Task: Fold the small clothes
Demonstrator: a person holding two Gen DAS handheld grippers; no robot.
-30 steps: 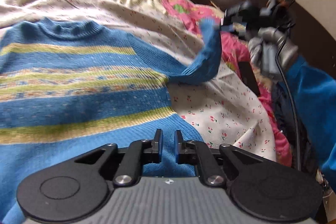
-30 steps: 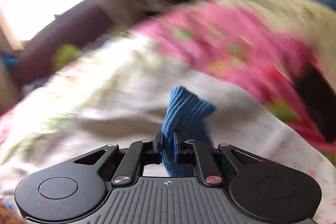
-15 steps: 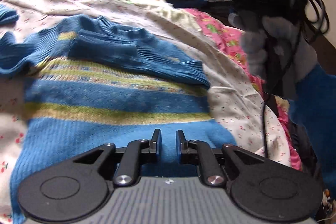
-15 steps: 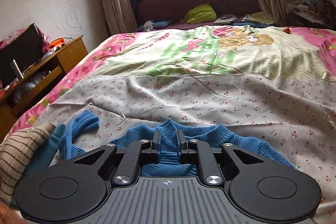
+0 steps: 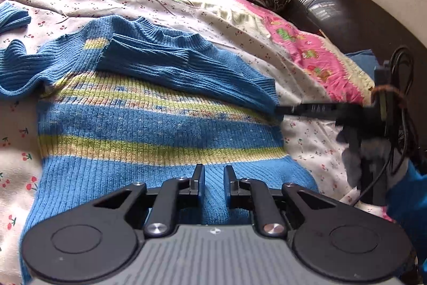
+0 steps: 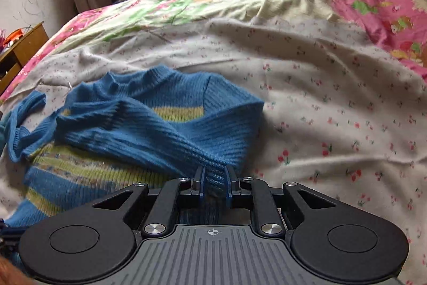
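Observation:
A blue knit sweater (image 5: pixel 160 130) with yellow-green stripes lies flat on the cherry-print sheet (image 5: pixel 307 135). One sleeve (image 5: pixel 173 66) is folded across its chest. The other sleeve (image 5: pixel 18 71) trails off to the left. My left gripper (image 5: pixel 214 178) sits at the hem, its jaws narrow with a ridge of hem fabric pinched between them. My right gripper (image 6: pixel 214 178) is low at the sweater's right edge, where the folded sleeve turns. The knit is bunched between its pads. The left wrist view shows the right gripper (image 5: pixel 280 108) from the side, with its tips at that edge.
A gloved hand (image 5: pixel 355 159) with a blue sleeve (image 5: pixel 408 205) holds the right gripper, and cables hang beside it. A pink floral quilt (image 6: pixel 387 12) lies beyond the sheet, with a dark headboard (image 5: pixel 347 18) at the right. A wooden side table (image 6: pixel 18 52) stands at the left.
My right gripper carried the sleeve cuff across the chest and let it go. It rose, then dropped to the sweater's right edge and took the fold. My left gripper stayed at the hem.

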